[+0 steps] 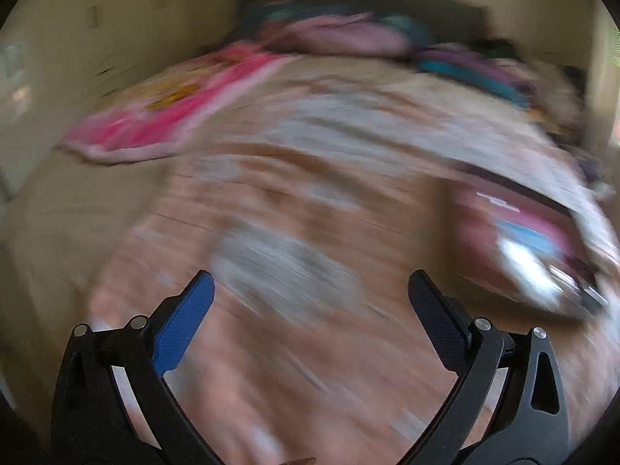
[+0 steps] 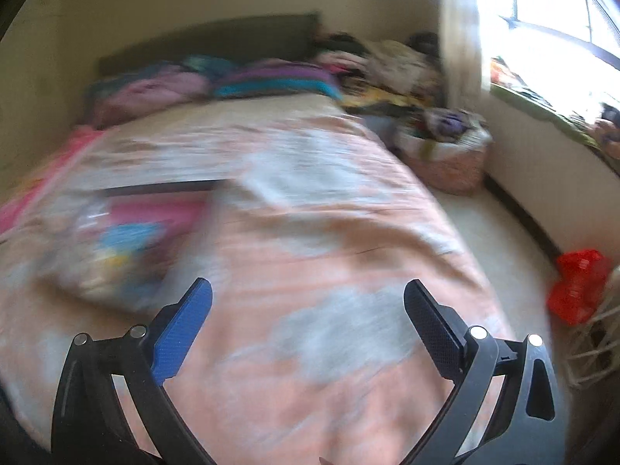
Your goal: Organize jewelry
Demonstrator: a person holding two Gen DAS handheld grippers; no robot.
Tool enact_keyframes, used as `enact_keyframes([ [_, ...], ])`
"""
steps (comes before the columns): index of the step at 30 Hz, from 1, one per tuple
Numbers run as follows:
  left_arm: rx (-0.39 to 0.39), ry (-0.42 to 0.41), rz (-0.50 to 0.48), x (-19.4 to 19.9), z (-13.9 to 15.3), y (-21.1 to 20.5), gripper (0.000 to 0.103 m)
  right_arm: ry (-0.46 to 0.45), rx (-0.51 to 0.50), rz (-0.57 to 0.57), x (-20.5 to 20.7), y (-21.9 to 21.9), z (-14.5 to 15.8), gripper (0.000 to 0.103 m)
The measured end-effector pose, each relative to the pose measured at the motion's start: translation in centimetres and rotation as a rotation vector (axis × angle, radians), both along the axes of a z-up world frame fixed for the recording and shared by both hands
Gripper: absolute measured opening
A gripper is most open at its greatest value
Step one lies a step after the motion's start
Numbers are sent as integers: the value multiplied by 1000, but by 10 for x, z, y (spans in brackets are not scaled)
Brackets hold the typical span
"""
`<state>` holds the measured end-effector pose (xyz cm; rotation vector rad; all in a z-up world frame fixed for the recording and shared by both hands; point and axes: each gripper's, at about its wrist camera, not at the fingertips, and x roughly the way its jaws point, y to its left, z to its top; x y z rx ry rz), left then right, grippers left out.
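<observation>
Both views are heavily motion-blurred. An open pink box with blue and white contents [image 1: 519, 244] lies on the bed to the right of my left gripper [image 1: 310, 290]; it also shows in the right wrist view [image 2: 131, 240], to the left of my right gripper [image 2: 308, 296]. No single piece of jewelry can be made out. Both grippers are open and empty, held above the peach and grey bedspread [image 2: 329, 232].
A pink blanket [image 1: 166, 108] lies at the bed's far left. Piled clothes [image 2: 271, 77] sit by the dark headboard. A basket [image 2: 449, 155], a red bag [image 2: 577, 283] and a window [image 2: 542, 7] are right of the bed.
</observation>
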<state>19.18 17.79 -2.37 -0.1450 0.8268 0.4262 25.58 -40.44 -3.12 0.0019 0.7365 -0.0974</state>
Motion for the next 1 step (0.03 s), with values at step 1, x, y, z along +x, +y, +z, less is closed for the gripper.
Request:
enact_keyframes([
  [1, 22, 30, 65, 24, -10, 31, 94, 26, 10, -40, 25, -20, -12, 99],
])
